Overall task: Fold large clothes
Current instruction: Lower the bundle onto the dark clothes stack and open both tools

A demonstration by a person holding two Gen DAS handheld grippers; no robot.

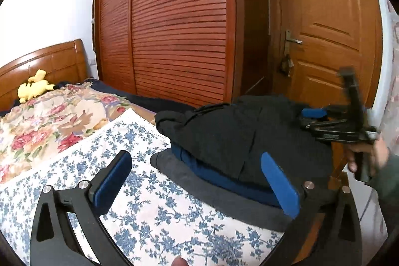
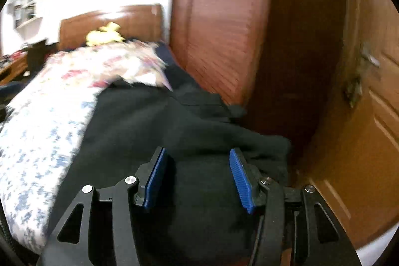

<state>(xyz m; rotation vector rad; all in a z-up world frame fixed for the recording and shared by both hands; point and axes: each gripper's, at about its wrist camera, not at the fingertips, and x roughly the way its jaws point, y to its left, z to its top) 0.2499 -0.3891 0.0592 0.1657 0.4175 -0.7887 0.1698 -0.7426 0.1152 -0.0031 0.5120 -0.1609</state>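
Judging from here, the dark folded fabric garment lies compact on the bed; my left claw is wide, my right claw half-open, both empty.

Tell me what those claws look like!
Each claw is black, with curved arms that have triangle-shaped holes and shiny round silver bolts. The left claw and right claw both have two flat blue ribbed pads. The person's hand on the right claw's handle comes out of a dark sleeve.
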